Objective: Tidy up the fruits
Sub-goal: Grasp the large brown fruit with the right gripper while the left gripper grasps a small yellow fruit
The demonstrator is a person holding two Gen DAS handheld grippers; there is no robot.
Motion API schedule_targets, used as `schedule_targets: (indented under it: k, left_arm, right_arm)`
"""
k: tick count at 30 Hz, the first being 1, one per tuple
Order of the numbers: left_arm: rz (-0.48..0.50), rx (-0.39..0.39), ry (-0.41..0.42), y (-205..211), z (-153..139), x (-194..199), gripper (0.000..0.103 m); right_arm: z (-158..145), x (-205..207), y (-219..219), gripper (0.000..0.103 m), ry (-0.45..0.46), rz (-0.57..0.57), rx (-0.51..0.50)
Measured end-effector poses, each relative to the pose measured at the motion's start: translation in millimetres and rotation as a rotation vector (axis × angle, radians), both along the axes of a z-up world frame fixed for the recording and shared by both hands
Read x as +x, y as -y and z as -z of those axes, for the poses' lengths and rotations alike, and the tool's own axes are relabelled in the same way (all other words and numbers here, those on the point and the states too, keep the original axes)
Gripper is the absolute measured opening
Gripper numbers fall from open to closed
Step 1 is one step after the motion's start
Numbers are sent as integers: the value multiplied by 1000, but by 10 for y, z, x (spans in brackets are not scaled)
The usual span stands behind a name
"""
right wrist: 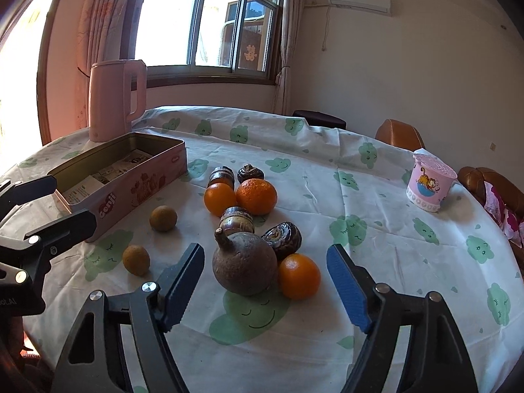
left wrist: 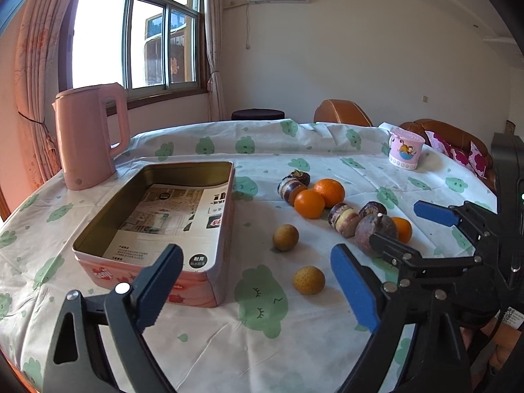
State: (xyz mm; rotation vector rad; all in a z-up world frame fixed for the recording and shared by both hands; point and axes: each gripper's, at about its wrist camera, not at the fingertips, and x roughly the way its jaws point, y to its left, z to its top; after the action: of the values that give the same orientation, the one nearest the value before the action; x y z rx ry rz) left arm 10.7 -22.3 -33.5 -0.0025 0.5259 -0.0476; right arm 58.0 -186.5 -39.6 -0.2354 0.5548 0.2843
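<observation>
Left wrist view is showing me my left gripper (left wrist: 255,290) hovering with its jaws apart and nothing between them. Going left to right, I am seeing a pink kettle (left wrist: 90,137) standing at the back of the bench (left wrist: 294,337), and just in front of it an open pink tin (left wrist: 157,229) lined with printed paper. Two small tan fruits (left wrist: 285,237) are lying apart on the cloth to the right of the tin, the nearer one sitting roughly between my fingertips. Beyond them two oranges (left wrist: 309,203) are touching each other, with dark chestnut-like pieces (left wrist: 343,220) around them. My right gripper (left wrist: 406,234) is reaching in from the right edge.

Right wrist view is giving me that gripper's own look: its jaws are standing apart, clamped on nothing. I am looking at a large brown stemmed fruit (right wrist: 244,263) lying between and just ahead of its fingertips, touching a third orange (right wrist: 299,276) on its right. A pink cartoon cup (right wrist: 430,185) is standing well apart at far right.
</observation>
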Motion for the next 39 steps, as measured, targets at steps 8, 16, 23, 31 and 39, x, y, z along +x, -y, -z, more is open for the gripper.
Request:
schedule_targets:
  k: [8,16,23,31,39]
  left_arm:
    - [63,33,-35,149,83,47,78]
    - [118,26,-102,209,157,123,57]
    - [181,18,-196,310,235,263,45]
    - [198,-47,-243,261,268,335,29]
    - [179,-42,-181,233,231,253,29]
  right_arm:
    - [90,135,-74,71,-87,-18,-39]
    - [103,87,-157,49,-65,-57,-91]
    - [58,118,12,49,-75,-53,46]
    - [25,46,22,48,-41,-92,85]
    - [-13,-50,41,35,21,-108,95]
